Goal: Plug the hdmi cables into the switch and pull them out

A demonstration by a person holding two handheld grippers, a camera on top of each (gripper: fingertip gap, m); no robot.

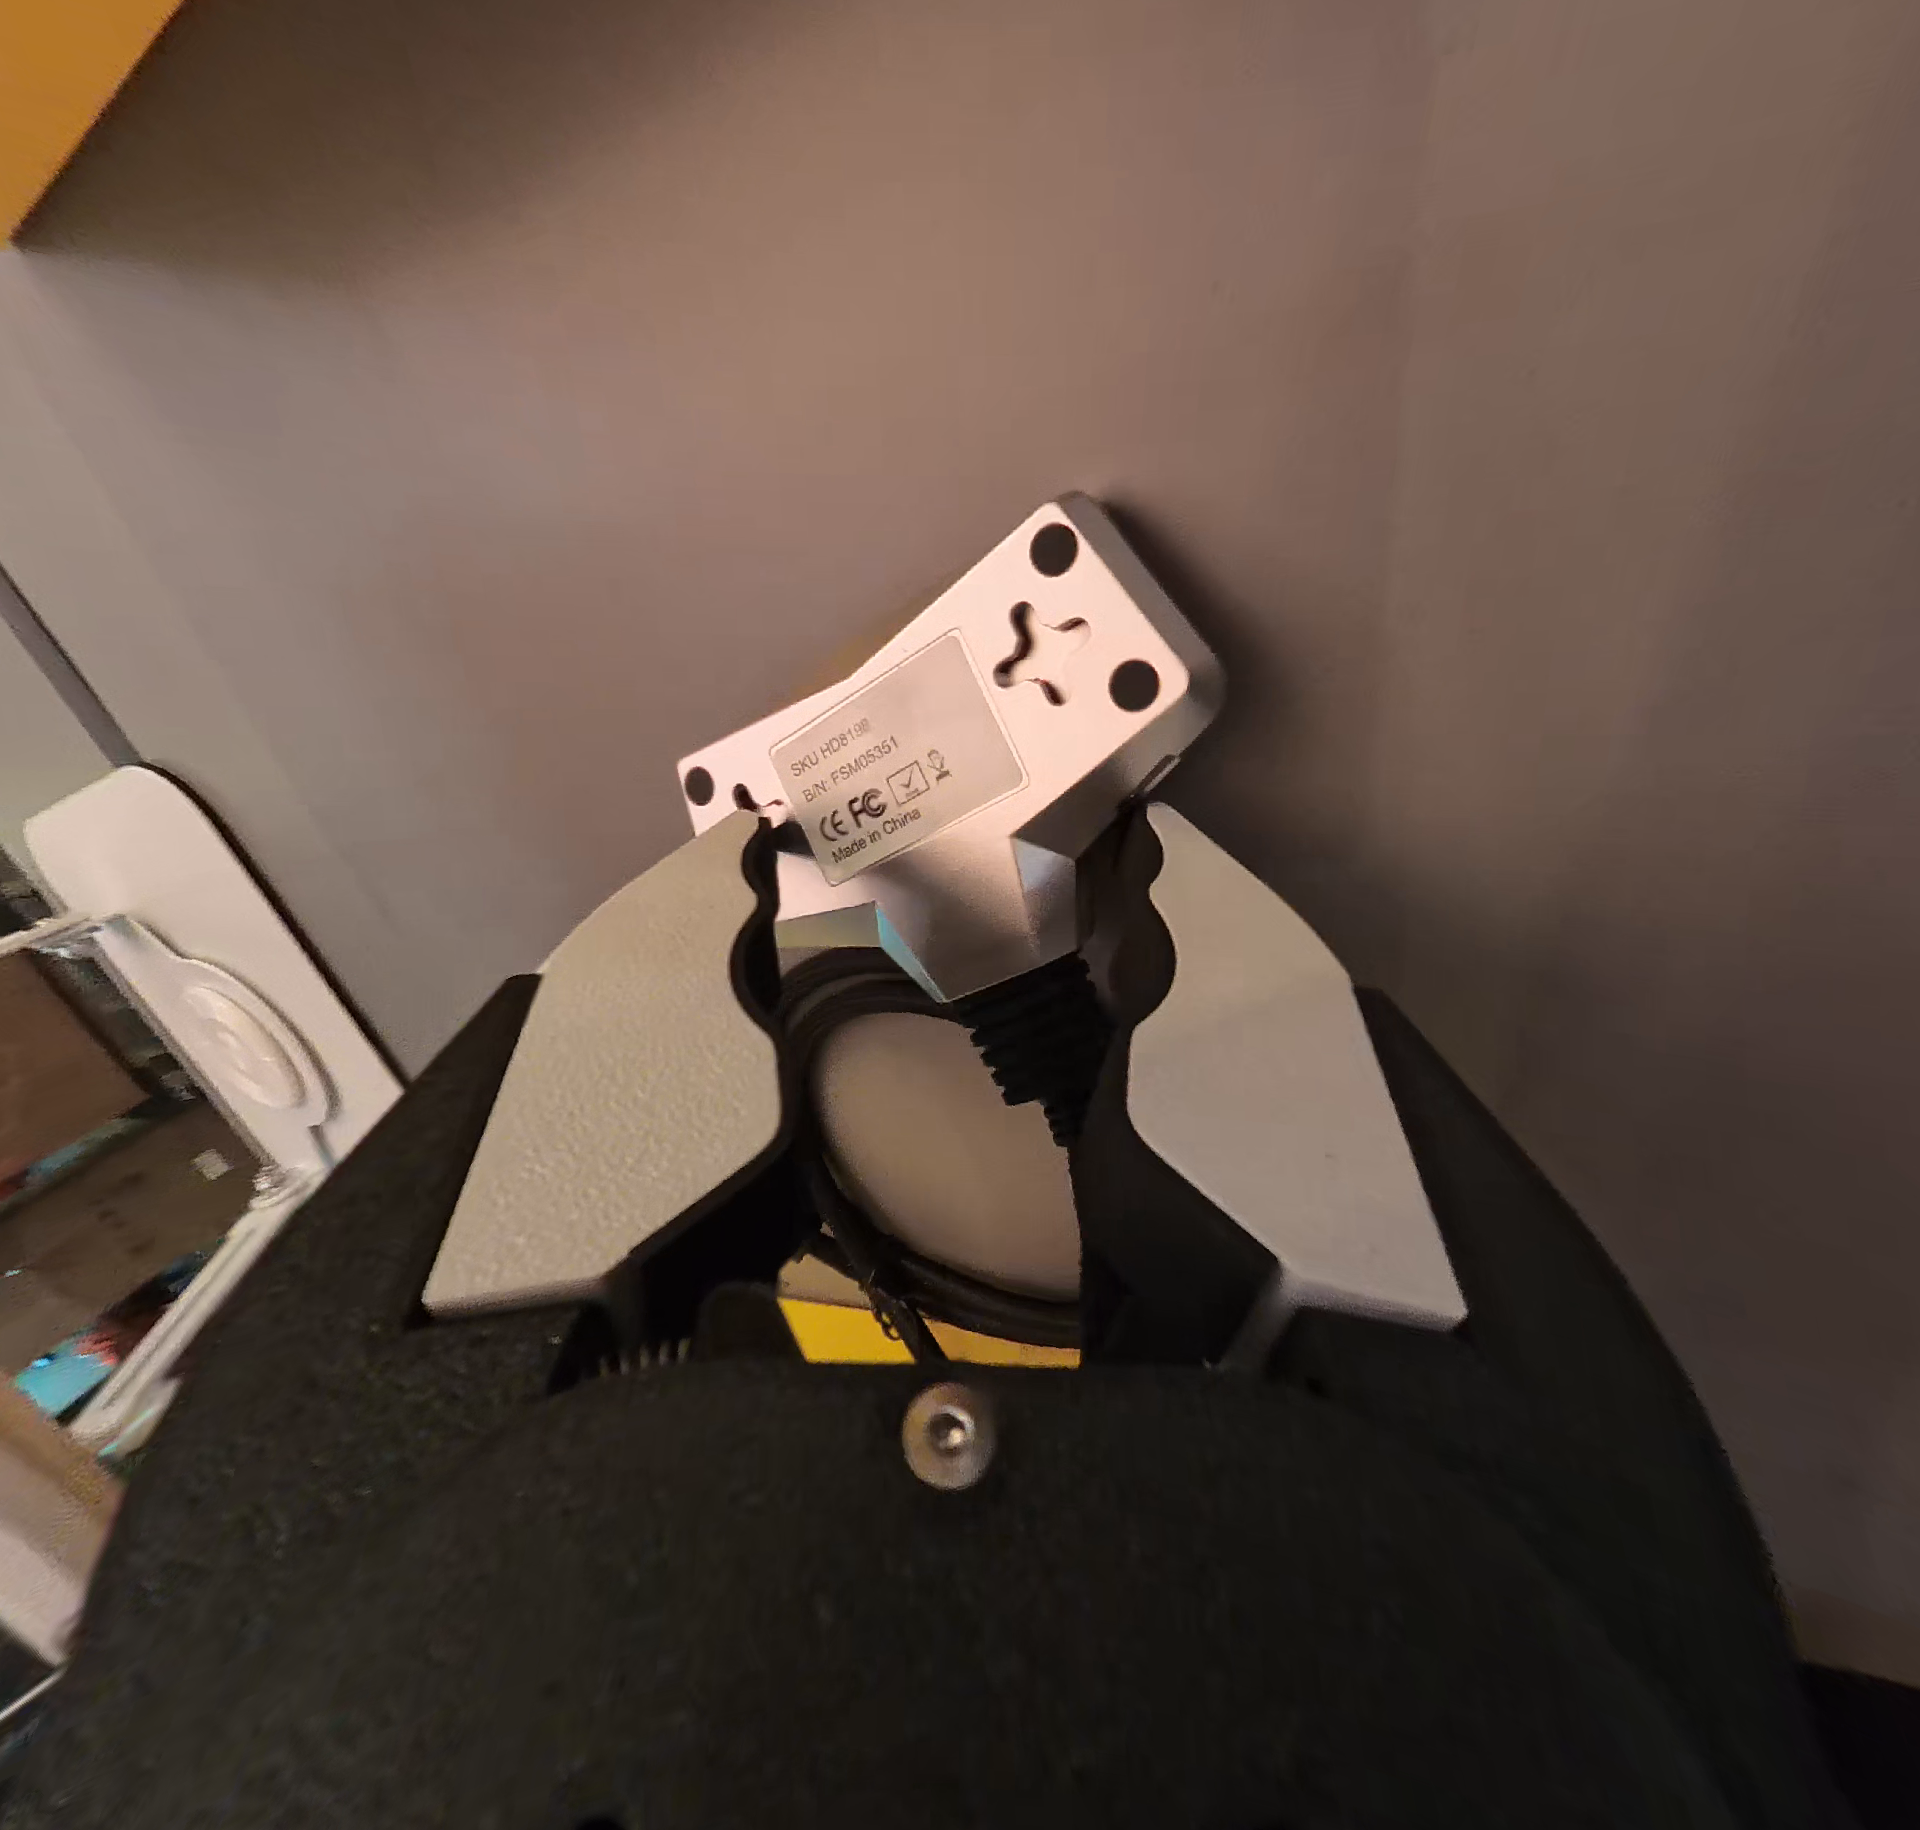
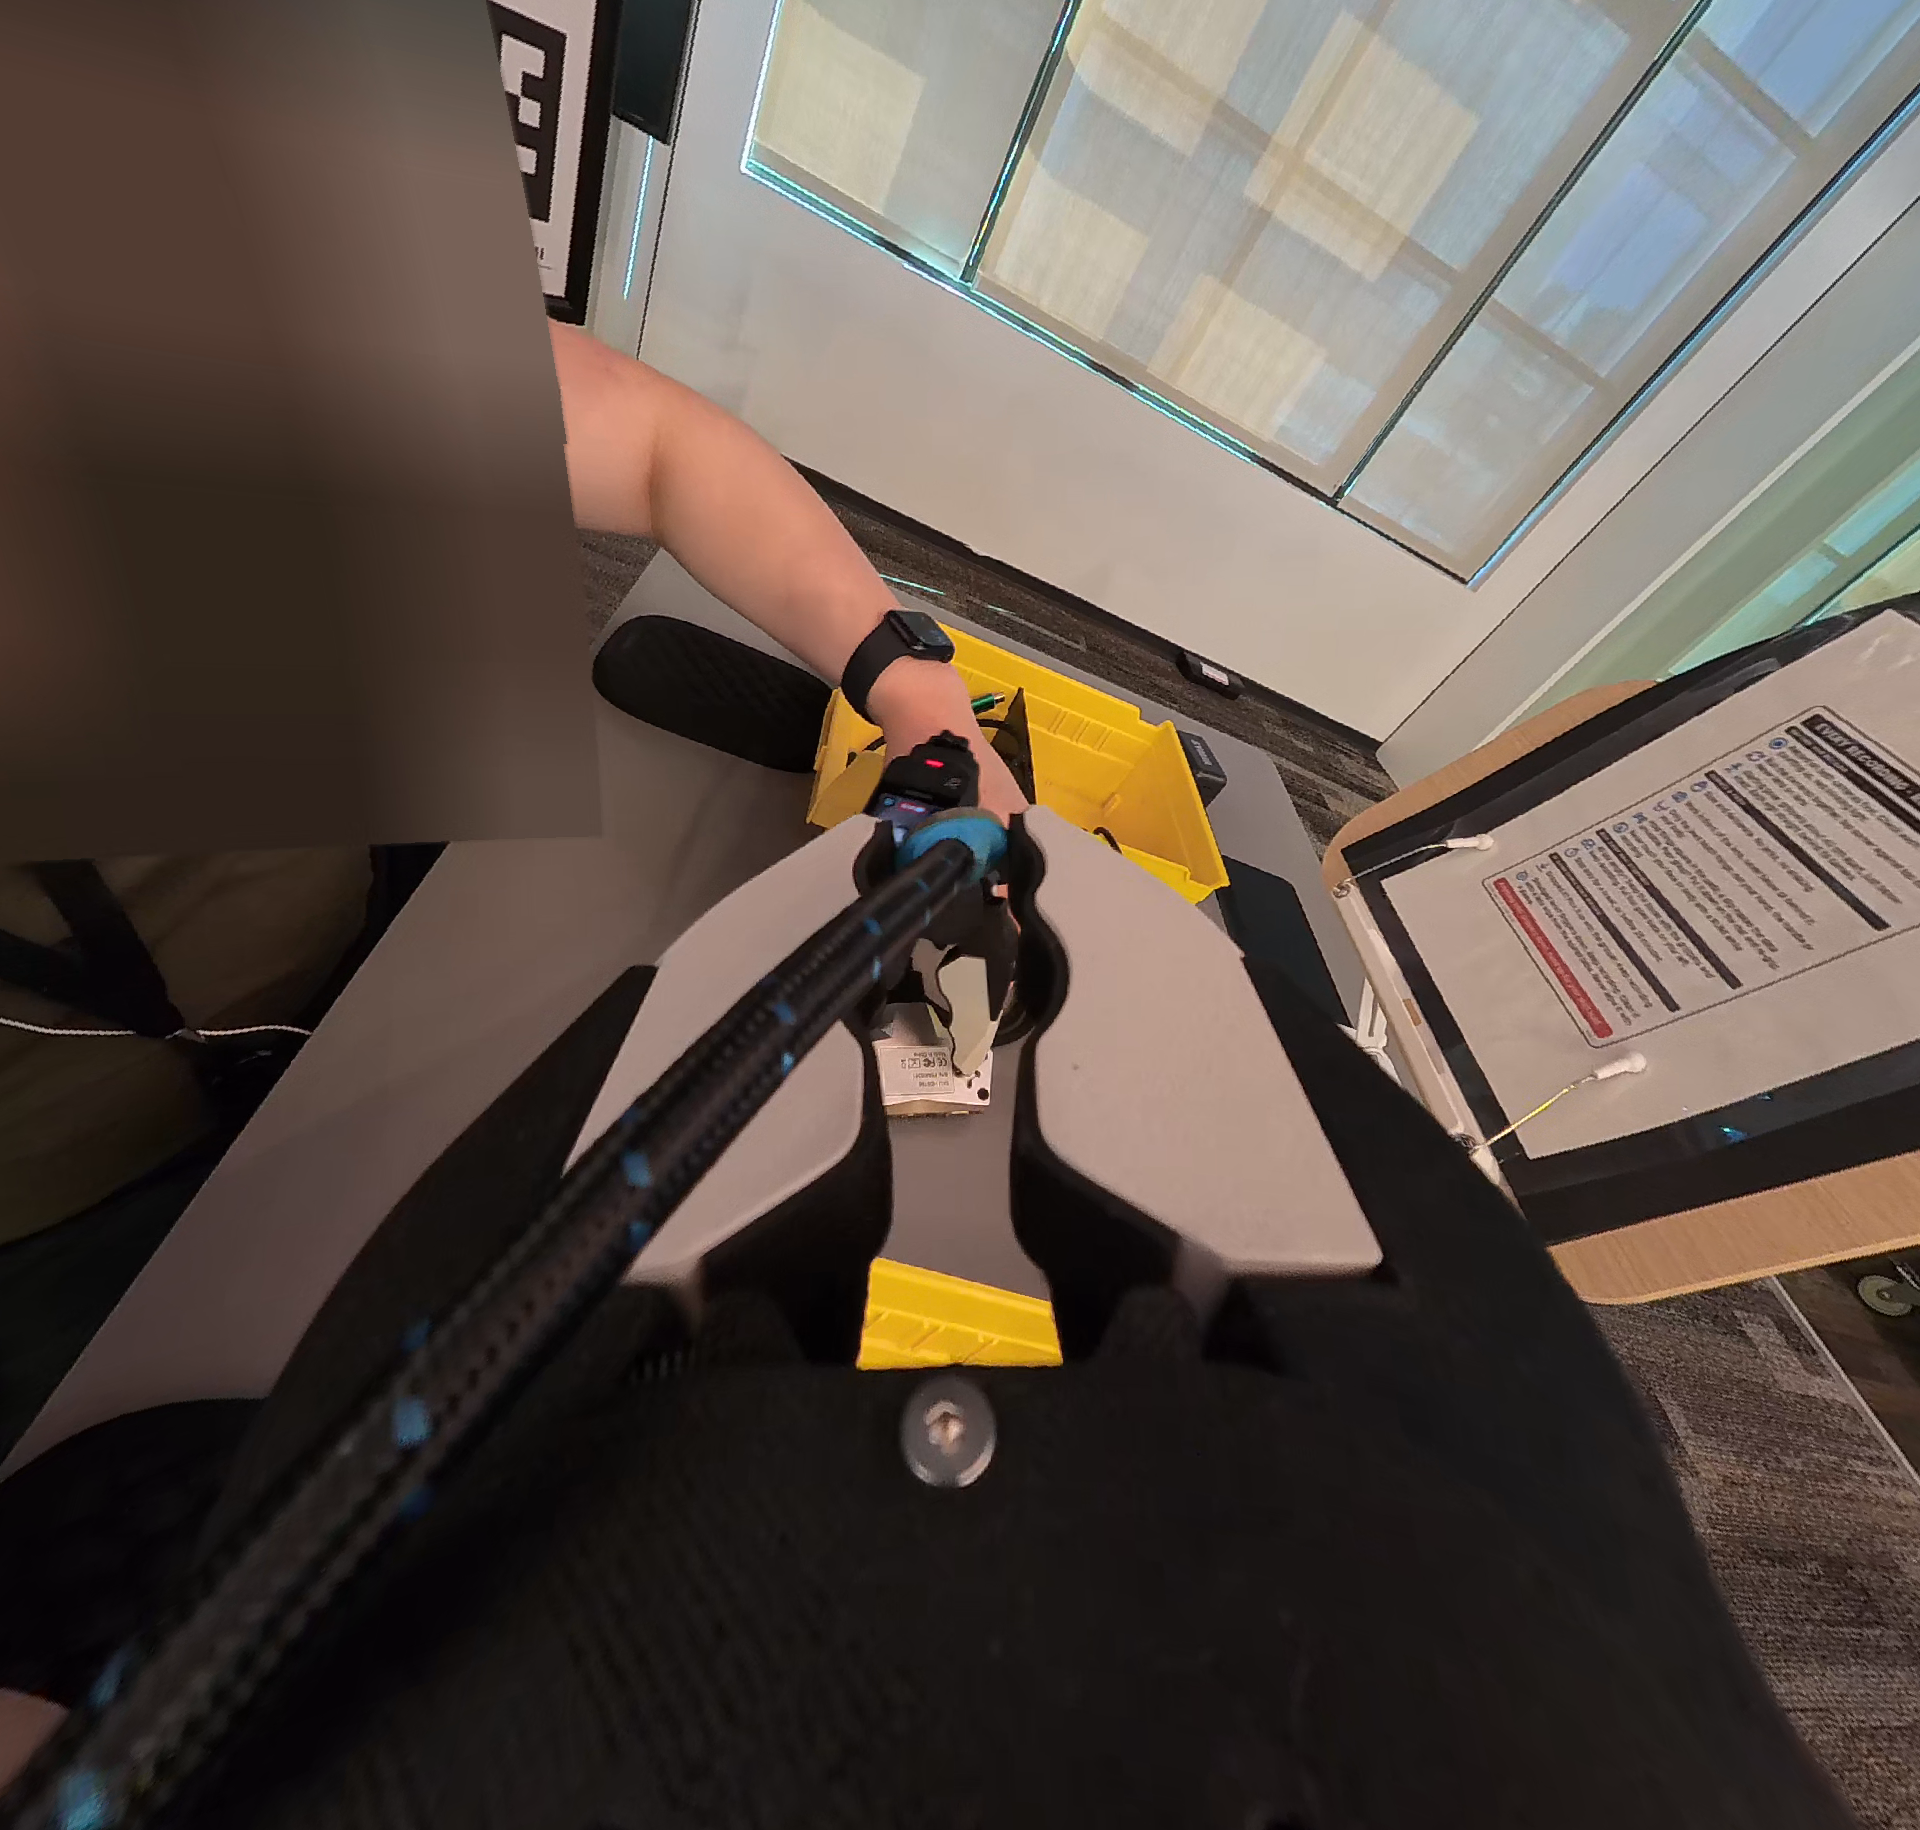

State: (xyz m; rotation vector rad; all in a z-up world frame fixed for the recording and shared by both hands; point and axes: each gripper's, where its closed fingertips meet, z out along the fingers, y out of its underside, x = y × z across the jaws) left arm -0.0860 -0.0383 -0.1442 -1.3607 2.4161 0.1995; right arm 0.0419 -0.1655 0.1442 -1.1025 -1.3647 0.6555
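My left gripper (image 1: 945,824) is shut on the silver HDMI switch (image 1: 935,720) and holds it up with its labelled underside toward the camera. A silver plug (image 1: 977,923) with a black ribbed strain relief is in the switch's near edge, between the fingers. In the right wrist view the switch (image 2: 935,1068) sits just above the grey table (image 2: 436,1032), held by the left gripper. My right gripper (image 2: 940,855) is shut on a black braided HDMI cable (image 2: 644,1146) with blue flecks, near its blue-collared end. That end points at the switch, and its plug tip is hidden.
A yellow bin (image 2: 1122,772) stands on the table behind the switch, and another yellow bin edge (image 2: 956,1313) is close below me. A person's arm with a black watch (image 2: 894,648) holds the left gripper. A black pad (image 2: 707,689) lies at left. A board with a printed sheet (image 2: 1662,897) stands at right. Across from one pair of fingers to the other is roughly 35 cm.
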